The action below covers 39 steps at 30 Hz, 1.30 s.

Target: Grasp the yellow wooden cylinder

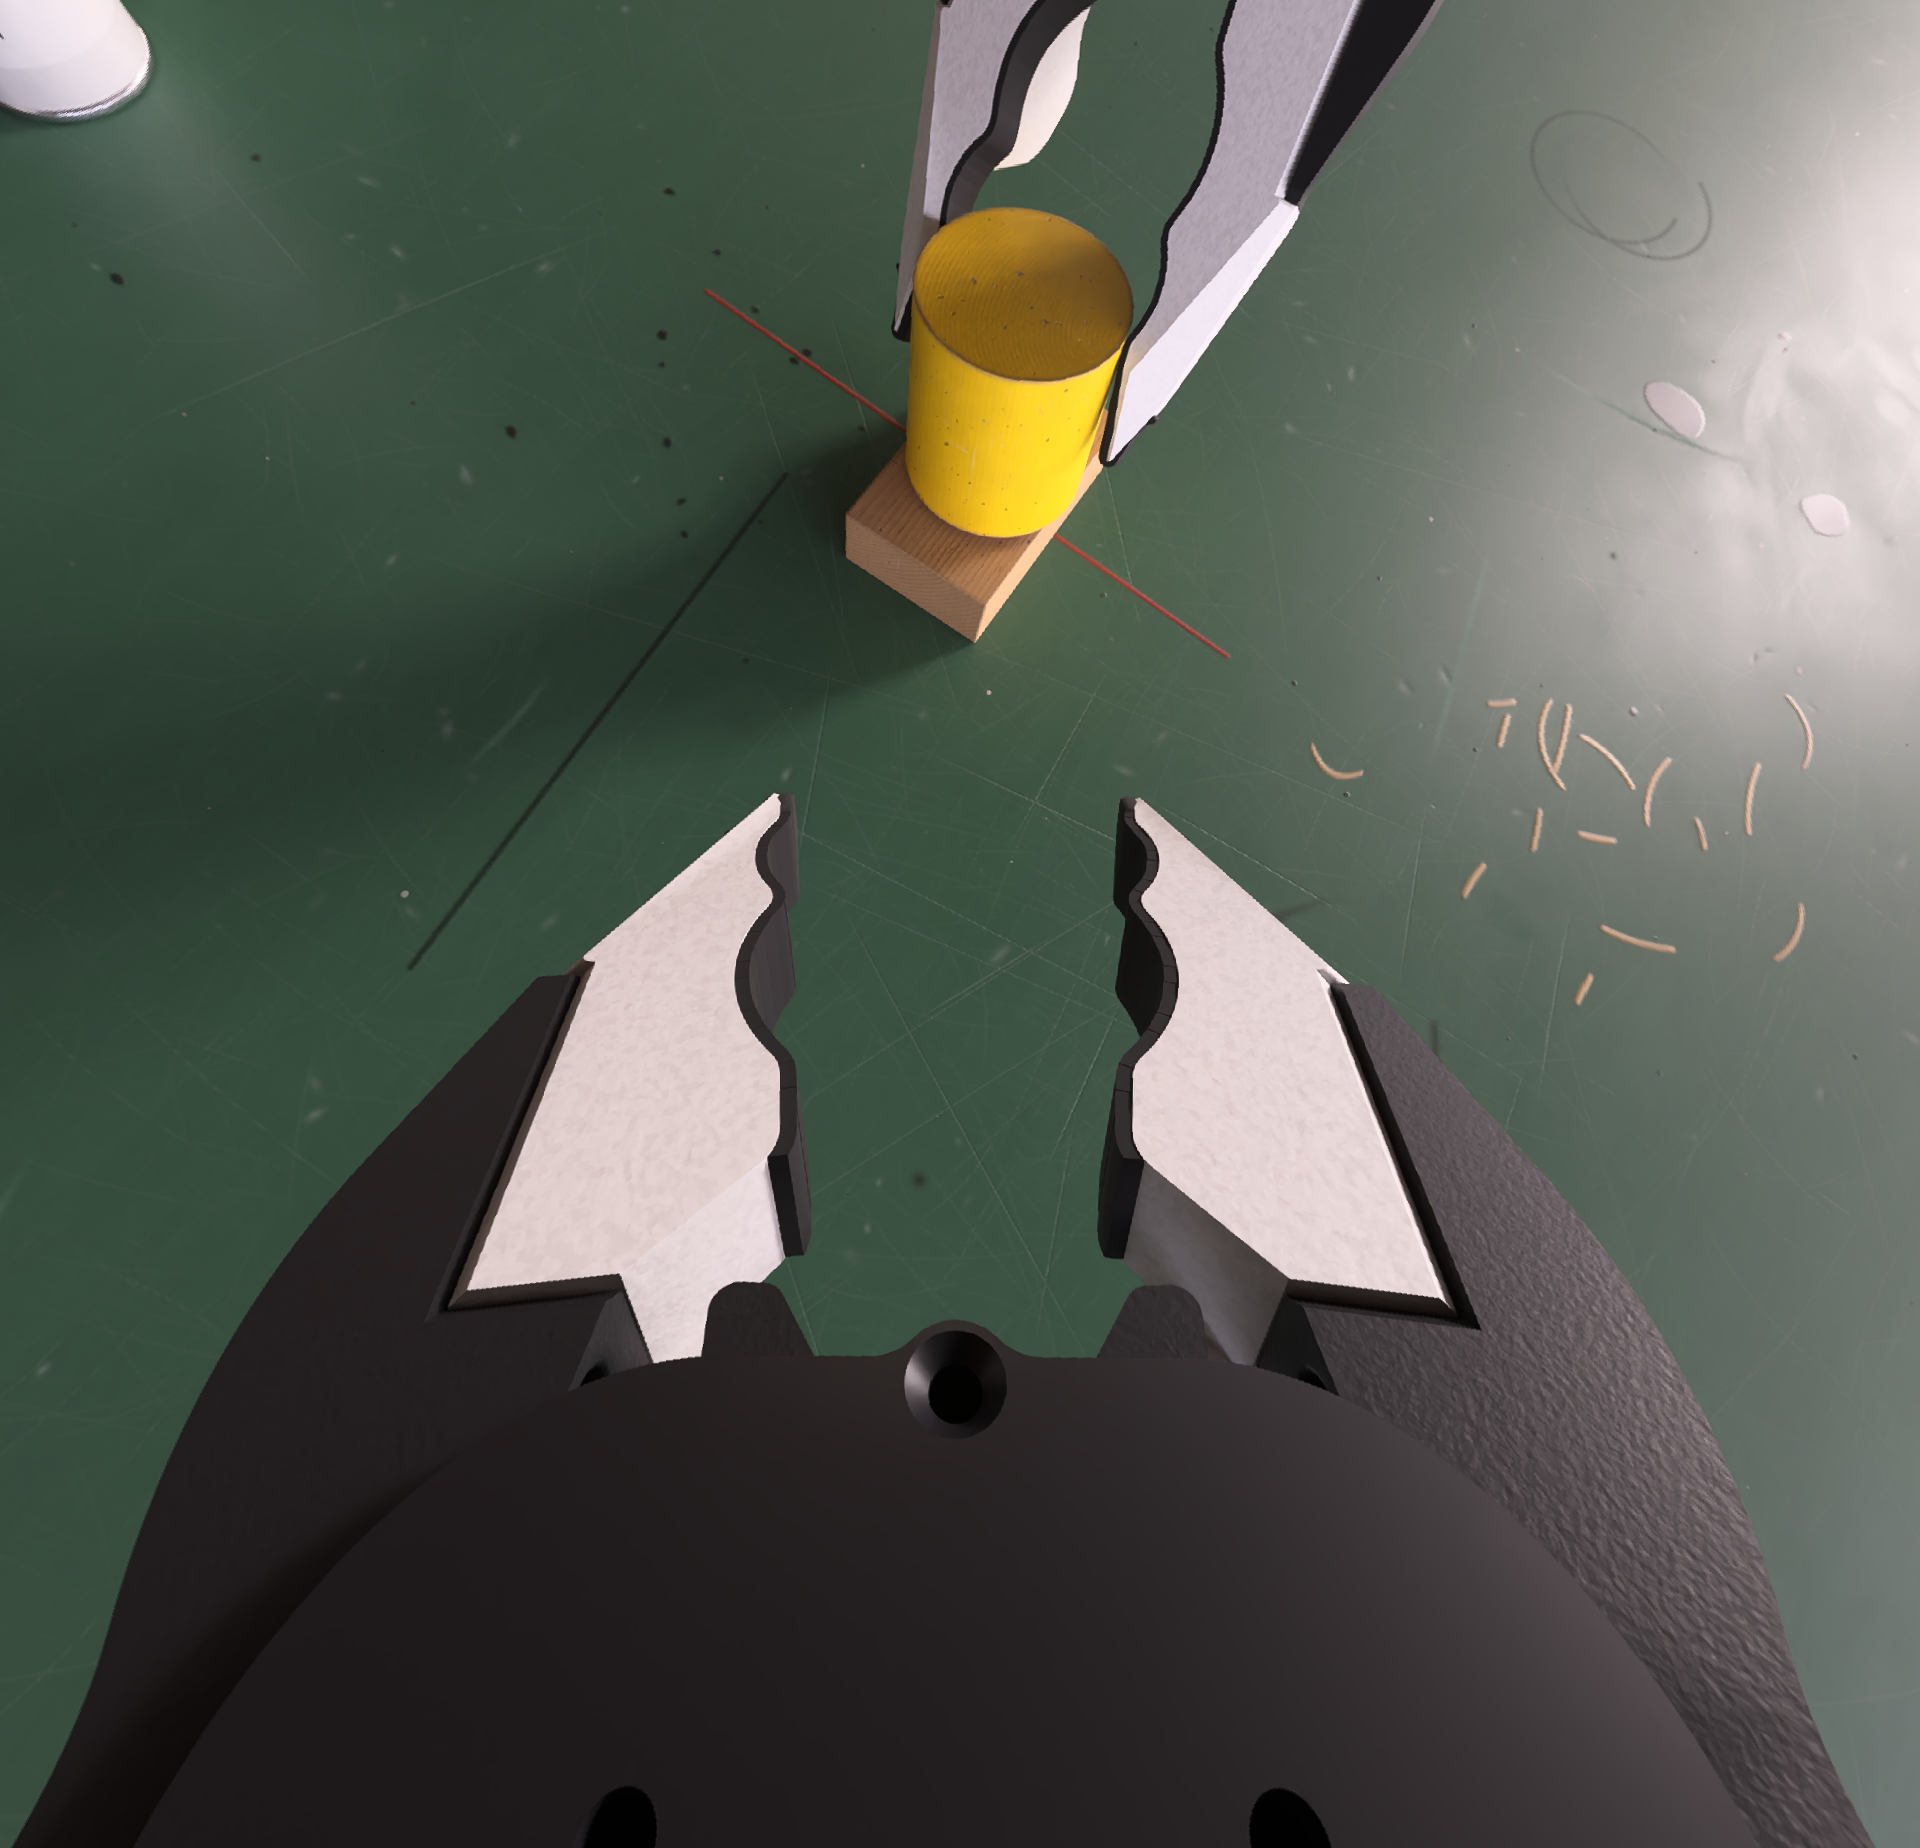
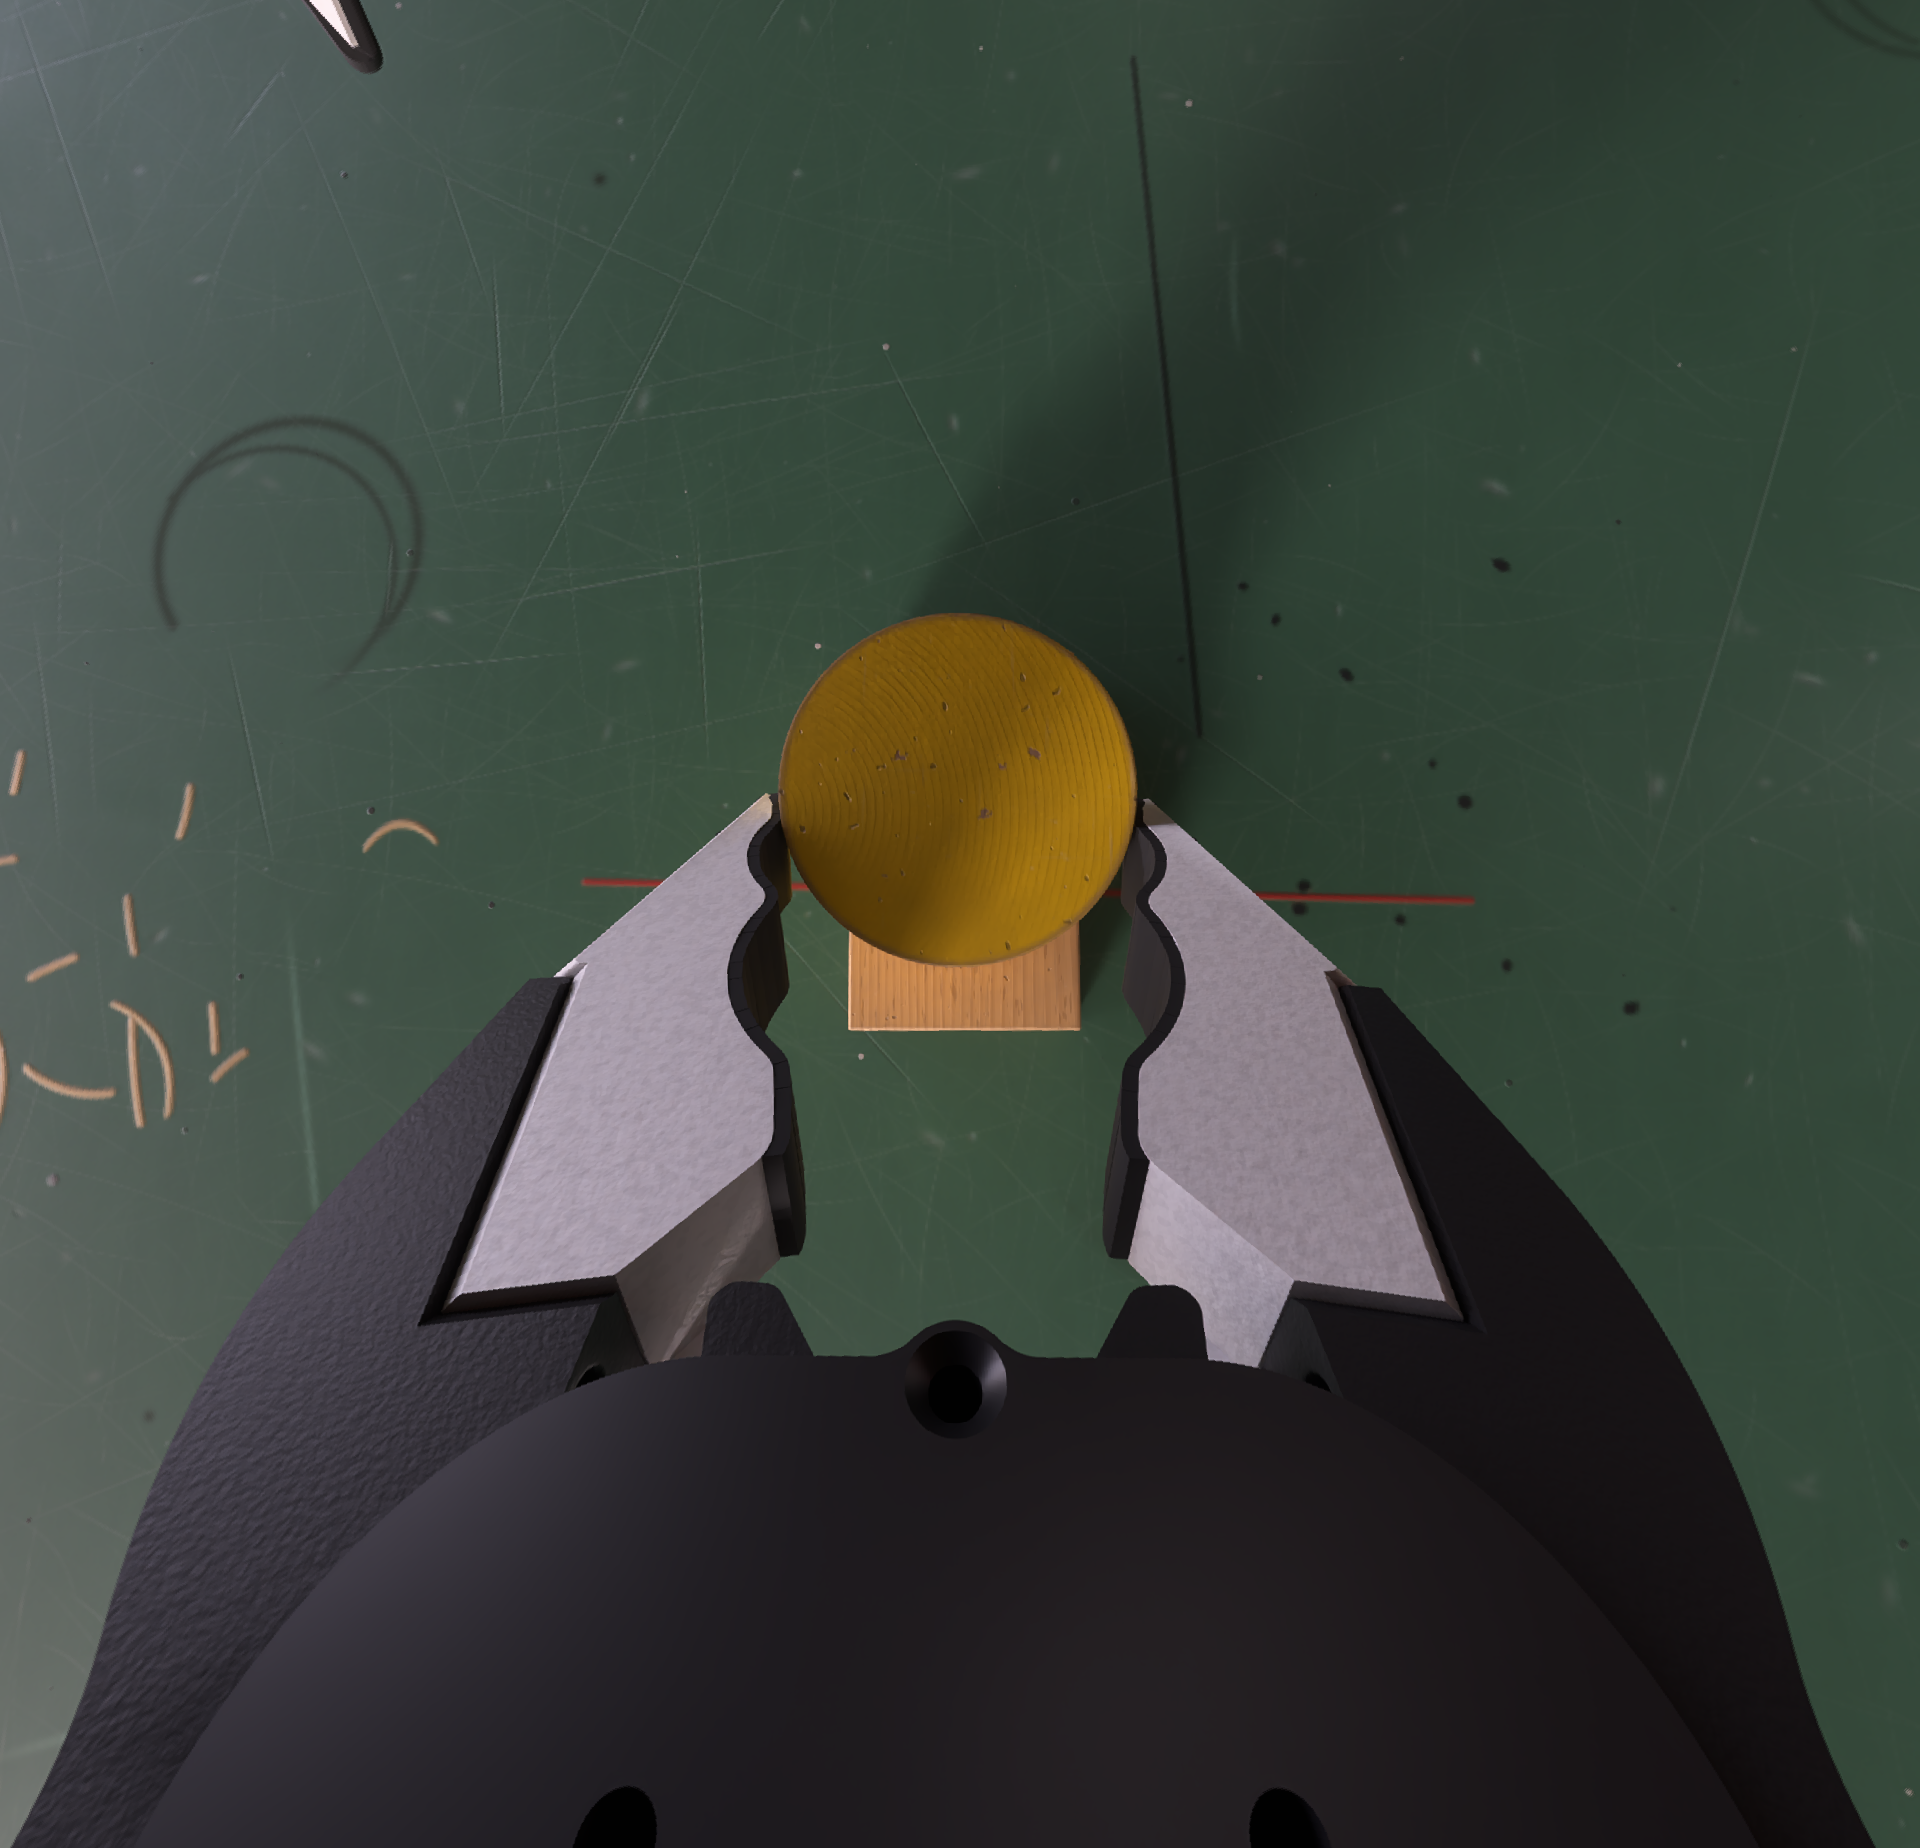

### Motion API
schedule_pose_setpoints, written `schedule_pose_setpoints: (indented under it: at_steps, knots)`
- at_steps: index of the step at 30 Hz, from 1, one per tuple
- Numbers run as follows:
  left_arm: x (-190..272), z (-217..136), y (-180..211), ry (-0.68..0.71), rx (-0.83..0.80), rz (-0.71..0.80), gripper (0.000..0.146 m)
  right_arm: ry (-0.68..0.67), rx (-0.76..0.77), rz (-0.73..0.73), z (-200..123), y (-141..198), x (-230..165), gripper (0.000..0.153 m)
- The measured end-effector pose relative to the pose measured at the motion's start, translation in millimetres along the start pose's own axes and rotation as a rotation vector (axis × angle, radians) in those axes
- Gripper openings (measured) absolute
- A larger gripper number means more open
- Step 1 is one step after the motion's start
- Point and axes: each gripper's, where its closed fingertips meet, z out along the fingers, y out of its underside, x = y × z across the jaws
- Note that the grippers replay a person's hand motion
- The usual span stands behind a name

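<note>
The yellow wooden cylinder (image 1: 1013, 375) stands upright on a small flat wooden block (image 1: 935, 572) on the green mat. In the right wrist view I look down on the cylinder's round top (image 2: 954, 790), with the block (image 2: 966, 993) below it. My right gripper (image 2: 956, 803) is open, with one fingertip on each side of the cylinder and close to its wall. In the left wrist view the right gripper (image 1: 1008, 396) comes down from above around the cylinder. My left gripper (image 1: 956, 801) is open and empty, well short of the block.
A thin red line (image 1: 1143, 603) runs across the mat under the block. A white round container (image 1: 62, 32) stands at the far left. Wood shavings (image 1: 1642, 822) lie to the right. One finger of the left gripper (image 2: 322, 1) shows at the top left of the right wrist view.
</note>
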Motion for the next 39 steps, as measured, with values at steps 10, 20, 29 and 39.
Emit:
schedule_pose_setpoints:
  at_steps: [10,20,29,39]
  knots:
    - [1,3,9,0.007,-0.012,-0.005,0.061,-0.006,-0.024,-0.019,2,1,-2,0.066]
    - [1,3,14,0.009,-0.02,-0.013,0.06,-0.042,0.036,0.019,4,-1,-1,0.066]
    - [0,4,17,0.011,-0.027,-0.019,0.06,-0.015,0.001,0.028,-11,17,3,0.066]
    - [3,7,15,0.016,-0.03,-0.013,0.059,-0.005,0.058,0.071,-9,11,5,0.065]
